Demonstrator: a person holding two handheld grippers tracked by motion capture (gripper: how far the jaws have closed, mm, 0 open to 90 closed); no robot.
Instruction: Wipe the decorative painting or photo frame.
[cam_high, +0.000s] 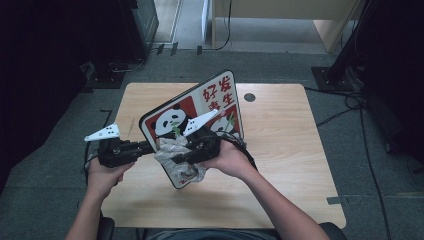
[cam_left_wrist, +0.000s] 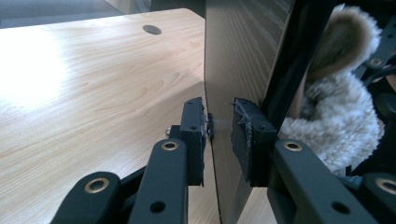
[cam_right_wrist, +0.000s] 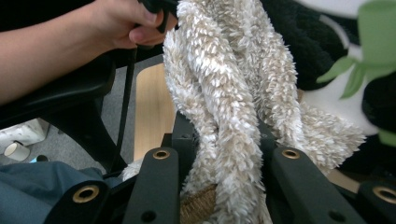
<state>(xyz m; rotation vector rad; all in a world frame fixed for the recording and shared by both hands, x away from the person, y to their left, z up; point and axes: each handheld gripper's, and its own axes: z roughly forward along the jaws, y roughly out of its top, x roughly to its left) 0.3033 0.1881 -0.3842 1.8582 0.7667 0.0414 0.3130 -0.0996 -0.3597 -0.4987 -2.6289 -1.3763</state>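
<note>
High view: above the middle of the tabletop (cam_high: 280, 150), a panda board (cam_high: 200, 112) is tilted up, its left edge clamped by the left gripper (cam_left_wrist: 219, 128) for steadying, while the right gripper (cam_right_wrist: 224, 140) pinches a fluffy cloth (cam_high: 175, 155) against its face, apparently wiping.

Both forearms come in from the near edge and meet over the middle. The left hand (cam_high: 102, 175) holds the left gripper (cam_high: 150, 146) level, pointing right, its jaws clamped. The right hand (cam_high: 227, 159) holds the right gripper (cam_high: 177, 159) pointing left toward the other, jaws pressed together.
</note>
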